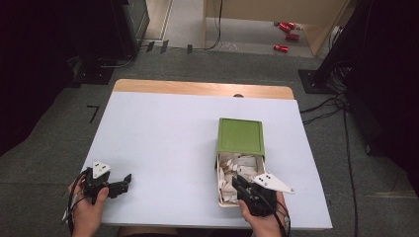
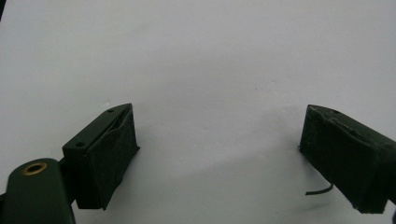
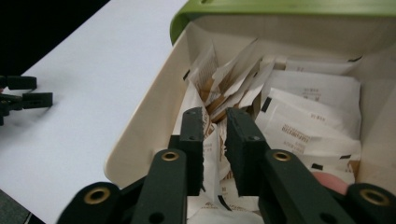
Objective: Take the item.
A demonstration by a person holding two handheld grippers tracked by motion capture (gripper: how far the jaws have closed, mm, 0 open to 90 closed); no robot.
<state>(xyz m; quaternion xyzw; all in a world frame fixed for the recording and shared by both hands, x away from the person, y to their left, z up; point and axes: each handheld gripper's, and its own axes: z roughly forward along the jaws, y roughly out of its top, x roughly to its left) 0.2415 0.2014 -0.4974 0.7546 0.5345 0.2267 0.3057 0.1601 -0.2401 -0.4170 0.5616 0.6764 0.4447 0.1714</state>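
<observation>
A cream box [image 1: 218,183] with a green lid [image 1: 240,137] slid toward the far end sits right of the table's middle. Several white and brown paper packets [image 3: 308,93] fill it. My right gripper [image 1: 237,180] reaches into the near end of the box. Its jaws [image 3: 215,116] stand a narrow gap apart among the packets, and a packet edge shows in the gap without being pinched. The box's left wall [image 3: 149,121] and lid [image 3: 280,7] lie close ahead. My left gripper [image 1: 127,181] rests at the near left of the white table, open wide [image 2: 219,126] with nothing between its pads.
The white table top [image 1: 163,143] spreads between the two grippers. A wooden strip [image 1: 197,88] runs along the far edge. On the floor beyond lie red cans [image 1: 286,34], and cables [image 1: 326,106] trail at the right. The left gripper [image 3: 42,91] shows far off in the right gripper view.
</observation>
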